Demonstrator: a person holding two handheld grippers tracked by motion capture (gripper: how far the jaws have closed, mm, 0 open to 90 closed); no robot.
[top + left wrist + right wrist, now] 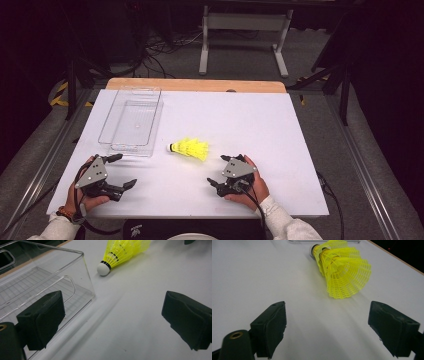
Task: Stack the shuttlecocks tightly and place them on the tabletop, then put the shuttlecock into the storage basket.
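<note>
Yellow plastic shuttlecocks (190,148), nested one in another, lie on their side near the middle of the white tabletop (260,120), white cork tip toward the left. A clear plastic box (150,125) stands empty to their left. My left gripper (125,170) rests on the table just in front of the box, open with nothing between its jaws. My right gripper (218,169) lies to the right of the shuttlecocks, open and empty. In the left gripper view the box wall (62,272) is beside the left jaw and the shuttlecocks (122,252) lie ahead. The right gripper view has the shuttlecock skirt (344,275) just beyond the jaws.
A strip of wooden table edge (195,85) runs behind the white top. A white metal stand (245,30) and cables are on the floor beyond. Cables trail from both grippers off the front edge.
</note>
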